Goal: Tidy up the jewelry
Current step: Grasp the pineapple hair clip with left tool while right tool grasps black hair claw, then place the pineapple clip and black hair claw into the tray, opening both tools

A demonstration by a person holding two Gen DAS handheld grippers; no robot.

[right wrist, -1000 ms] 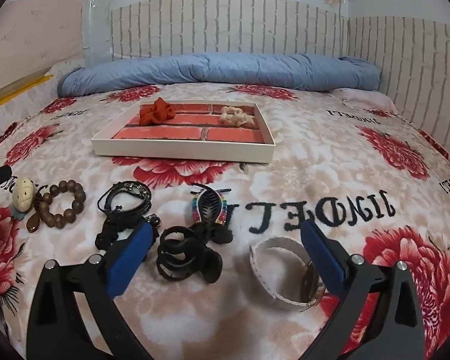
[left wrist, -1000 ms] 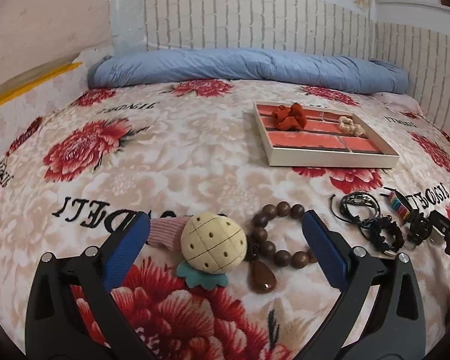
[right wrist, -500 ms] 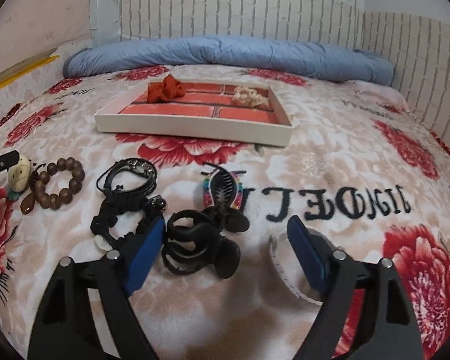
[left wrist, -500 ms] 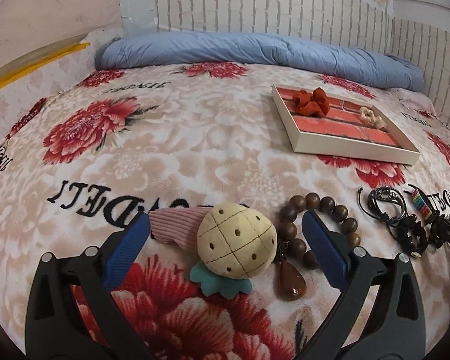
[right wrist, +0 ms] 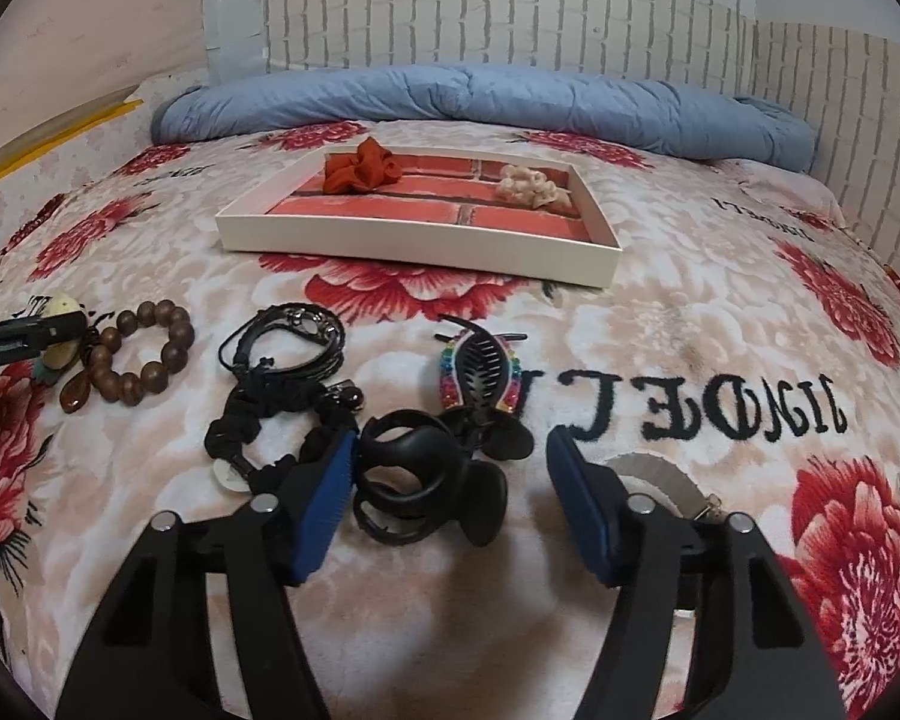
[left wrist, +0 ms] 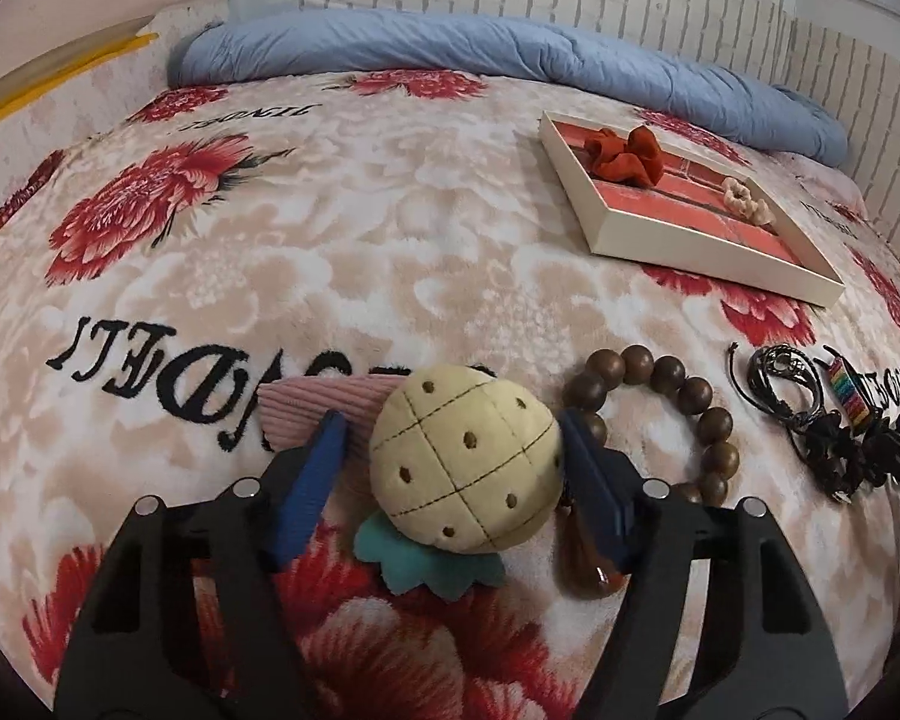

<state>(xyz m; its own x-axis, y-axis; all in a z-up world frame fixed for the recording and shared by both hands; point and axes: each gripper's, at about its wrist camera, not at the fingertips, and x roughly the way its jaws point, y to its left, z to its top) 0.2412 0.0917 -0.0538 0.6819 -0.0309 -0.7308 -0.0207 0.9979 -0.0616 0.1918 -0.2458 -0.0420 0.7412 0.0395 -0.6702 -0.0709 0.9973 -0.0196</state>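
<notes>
Between the blue pads of our left gripper [left wrist: 453,462] sits a round cream plush pineapple charm [left wrist: 465,459] with brown stitched grid lines, brown dots and a teal felt leaf collar at its near end, attached to a pink ribbed fabric band [left wrist: 324,408] that stretches away to the left across the floral fleece blanket [left wrist: 330,252]. The pads stand close on either side of the plush ball, but we cannot tell whether they are pressing it or just flanking it. The charm's long axis runs from the teal leaves nearest us toward the far side of the bed. Just beside it on the right lies a dark wooden bead bracelet [left wrist: 660,414] with an amber teardrop pendant [left wrist: 585,564], which the right pad partly covers. In the right wrist view, our right gripper [right wrist: 450,486] is spread apart around a black plastic claw hair clip [right wrist: 426,486]; the left pad is touching or nearly touching it, while the right pad stands clear of it. Beyond the clip lies a rainbow-beaded black hair clip [right wrist: 480,372], and to its left a tangle of black cord bracelets [right wrist: 282,378]. A white watch strap [right wrist: 660,474] peeks out behind the right pad. Toward the far edge of the bed rests a shallow white tray with a red brick-pattern floor [right wrist: 420,249], holding a red fabric scrunchie [right wrist: 360,165] and a cream scrunchie [right wrist: 531,186]. A rolled blue duvet [right wrist: 480,99] lies along the bed's far edge.
</notes>
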